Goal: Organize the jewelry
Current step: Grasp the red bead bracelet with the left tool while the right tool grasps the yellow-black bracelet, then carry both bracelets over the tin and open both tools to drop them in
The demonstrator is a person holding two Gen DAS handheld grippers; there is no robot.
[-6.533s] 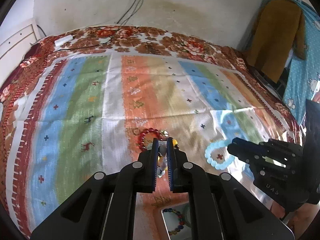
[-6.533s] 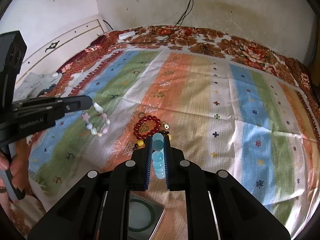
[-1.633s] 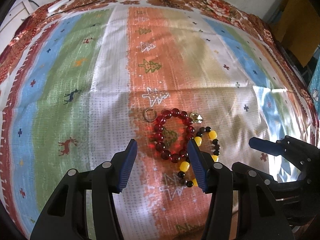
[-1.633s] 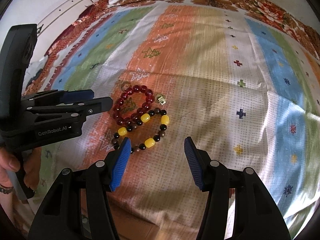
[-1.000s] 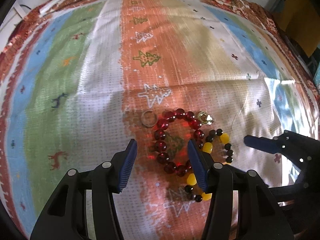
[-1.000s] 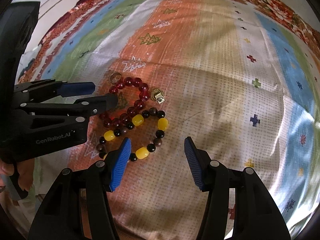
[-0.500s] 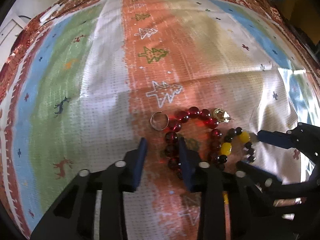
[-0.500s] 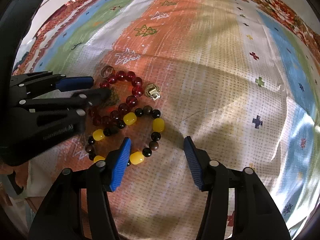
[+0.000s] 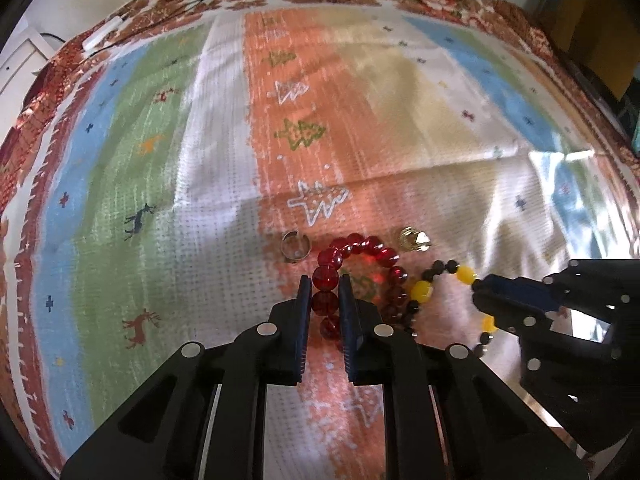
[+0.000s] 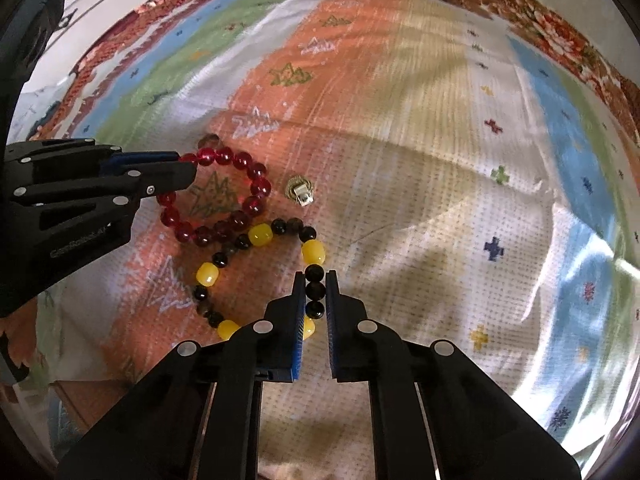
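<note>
A red bead bracelet (image 9: 362, 244) lies on the striped cloth (image 9: 224, 184). My left gripper (image 9: 324, 280) points steeply down at it; its jaws are closing and the pads press on the beads of its left side. Beside it lies a black and yellow bead bracelet (image 10: 260, 235). My right gripper (image 10: 314, 276) is closing on the black beads of its right side, which sit tight between the pads. In the right wrist view the left gripper (image 10: 188, 168) comes in from the left onto the red bracelet (image 10: 256, 188). The left wrist view shows the right gripper (image 9: 480, 292) on the yellow and black beads (image 9: 422, 290).
A small metal ring (image 9: 295, 245) lies just left of the red bracelet. A gold earring (image 9: 414, 238) rests between the two bracelets' far ends, also visible as a gold earring (image 10: 299, 192) in the right wrist view. A white plug and cable (image 9: 100, 38) lie at the far left edge.
Both grippers sank onto the cloth and their jaws went from wide apart to closed, the left on the red beads, the right on the black beads.
</note>
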